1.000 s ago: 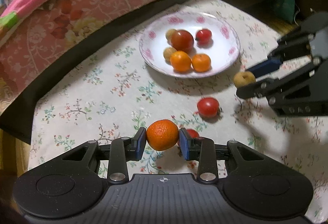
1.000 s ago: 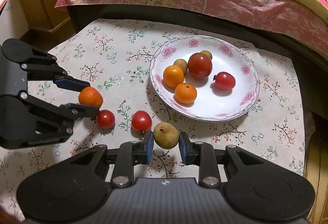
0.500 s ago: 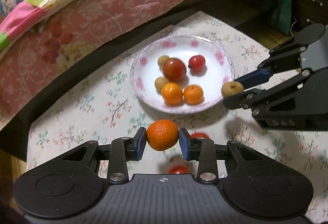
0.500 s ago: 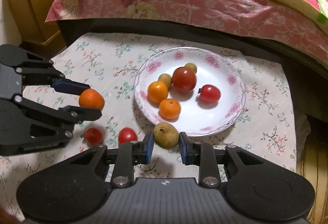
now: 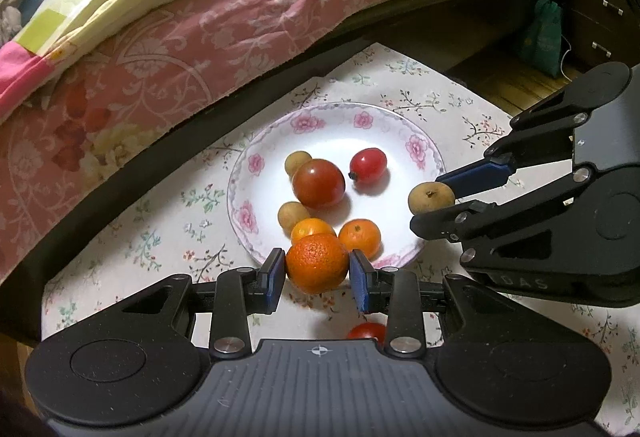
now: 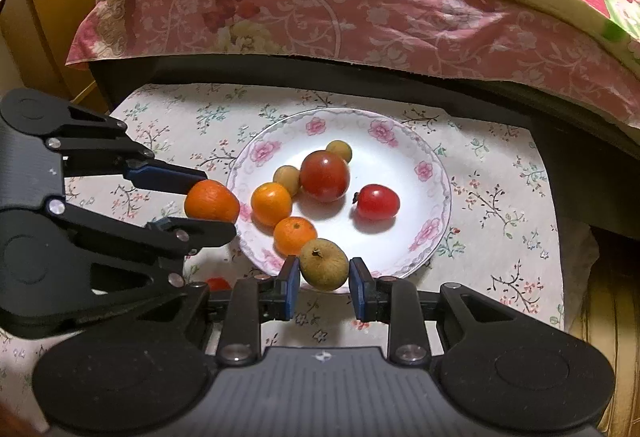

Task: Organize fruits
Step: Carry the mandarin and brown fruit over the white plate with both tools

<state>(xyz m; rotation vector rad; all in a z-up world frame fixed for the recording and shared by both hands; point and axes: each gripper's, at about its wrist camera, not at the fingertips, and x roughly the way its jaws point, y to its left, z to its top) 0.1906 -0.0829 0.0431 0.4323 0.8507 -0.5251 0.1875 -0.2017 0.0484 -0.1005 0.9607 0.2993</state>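
Both grippers grasp fruit at the near rim of the plate.

The left gripper (image 5: pixel 317 273) is clenched on an orange (image 5: pixel 317 263), its blue pads pressing each side; the right gripper (image 6: pixel 324 275) likewise grips a brown, speckled fruit (image 6: pixel 324 264). Each held fruit sits above the near edge of the plate (image 6: pixel 400 141), the orange at its left side, the brown fruit toward its right. On the plate lie 2 small oranges (image 6: pixel 271 204), 2 small brown fruits (image 6: pixel 287 179), a large dark-red tomato (image 6: pixel 325 176) and a smaller red tomato (image 6: pixel 377 202). 1 more red tomato (image 5: pixel 366 331) rests on the floral cloth (image 6: pixel 500 205) beneath the left gripper, mostly hidden by it. A bed with a pink quilt (image 6: pixel 360 13) runs behind the table.
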